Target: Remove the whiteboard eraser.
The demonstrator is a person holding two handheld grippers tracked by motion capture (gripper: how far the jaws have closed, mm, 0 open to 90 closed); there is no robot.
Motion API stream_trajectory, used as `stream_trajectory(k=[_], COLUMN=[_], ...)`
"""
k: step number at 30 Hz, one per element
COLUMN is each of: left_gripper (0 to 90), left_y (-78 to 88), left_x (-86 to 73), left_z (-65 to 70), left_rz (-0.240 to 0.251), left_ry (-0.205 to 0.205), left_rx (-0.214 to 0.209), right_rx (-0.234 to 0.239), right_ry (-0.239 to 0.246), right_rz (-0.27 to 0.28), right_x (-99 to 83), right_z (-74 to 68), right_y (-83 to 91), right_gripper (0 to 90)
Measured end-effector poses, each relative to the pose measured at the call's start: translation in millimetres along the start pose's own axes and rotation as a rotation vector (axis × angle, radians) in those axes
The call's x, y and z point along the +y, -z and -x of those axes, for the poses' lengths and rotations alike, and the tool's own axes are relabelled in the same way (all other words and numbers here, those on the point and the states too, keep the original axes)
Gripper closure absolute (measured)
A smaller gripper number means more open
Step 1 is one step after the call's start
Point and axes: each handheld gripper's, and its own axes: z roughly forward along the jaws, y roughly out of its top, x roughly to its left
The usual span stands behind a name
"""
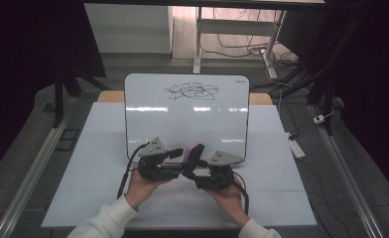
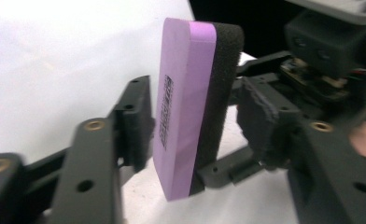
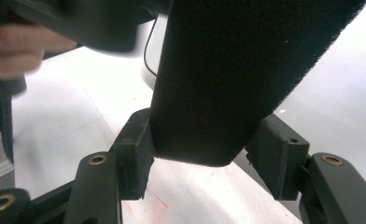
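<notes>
A purple eraser [image 1: 195, 151] with a black felt side is held up above the table, between the two grippers that a person's hands bring together. My right gripper [image 1: 191, 166] comes from the right and is shut on it. In the right gripper view both pads of that gripper [image 3: 204, 149] press on the felt-covered eraser [image 3: 237, 60]. My left gripper [image 1: 182, 158] reaches in from the left. In the left gripper view the eraser [image 2: 181, 107] stands upright between its jaws [image 2: 198, 119], with a narrow gap on the felt side, so the left gripper is open.
A whiteboard [image 1: 182, 119] lies on the white table [image 1: 98, 148] just beyond the grippers, with a black scribble [image 1: 191, 91] near its far edge. Table legs and cables [image 1: 242, 44] are on the floor behind, and metal rails [image 1: 33, 163] run along both sides.
</notes>
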Motion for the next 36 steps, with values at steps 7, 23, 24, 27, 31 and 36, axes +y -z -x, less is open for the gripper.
stream_trajectory(k=[7,23,24,27,31,36], left_gripper=[29.1,24.9,24.9,25.4,27.7,35.3], left_y=[6.6,-0.7,-1.3,-3.2,-4.8,-6.5], left_x=[1.6,-0.3,-0.3,-0.8,-1.3,-2.0], left_z=[-11.0,-16.4,-16.7,-17.4,-18.1,-17.0], left_rz=[-0.019,-0.069,-0.075,-0.084,-0.086,-0.092], left_ry=[-0.026,-0.076,-0.078,-0.076,-0.074,-0.085], left_rx=[-0.034,-0.275,-0.288,-0.316,-0.368,-0.416], right_rx=[0.037,0.287,0.287,0.326,0.376,0.425], right_ry=[0.054,0.175,0.175,0.187,0.208,0.220], right_rz=[-0.012,-0.018,-0.018,-0.017,-0.025,-0.028], right_x=[-3.3,-5.7,-5.7,-5.8,-5.8,-5.9], right_z=[7.1,8.9,8.9,7.2,4.9,2.9], right_y=[6.5,11.4,11.4,10.9,10.4,9.5], right_gripper=[42.7,42.9,42.9,42.9,43.1,43.2])
